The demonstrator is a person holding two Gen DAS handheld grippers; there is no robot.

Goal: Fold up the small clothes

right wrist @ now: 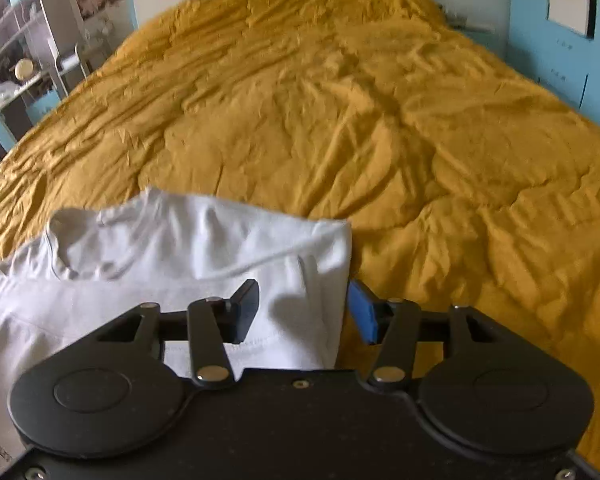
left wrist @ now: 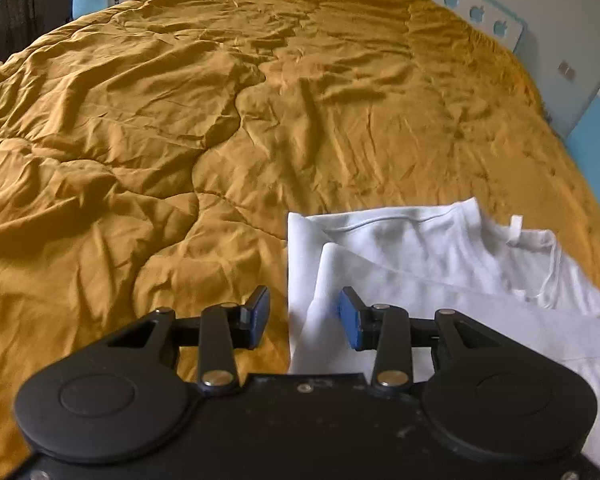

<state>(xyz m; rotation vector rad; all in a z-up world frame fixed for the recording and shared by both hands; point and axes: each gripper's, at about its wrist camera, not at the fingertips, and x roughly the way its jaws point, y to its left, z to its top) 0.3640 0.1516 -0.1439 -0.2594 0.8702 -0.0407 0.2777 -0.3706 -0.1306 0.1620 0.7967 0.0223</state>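
Observation:
A small white garment (left wrist: 420,272) lies partly folded on the mustard bedspread (left wrist: 220,120), with its sides turned in. My left gripper (left wrist: 304,320) is open above the garment's left folded edge, one pad over the bedspread and one over the cloth. In the right wrist view the same garment (right wrist: 180,248) lies at the lower left. My right gripper (right wrist: 304,312) is open over the garment's right folded edge, the left pad above cloth and the right pad beside the edge. Neither gripper holds anything.
The wrinkled bedspread (right wrist: 380,120) covers the whole bed. A white headboard with apple cut-outs (left wrist: 484,16) and blue walls lie at the far right. Shelves and furniture (right wrist: 16,40) stand beyond the bed's left side.

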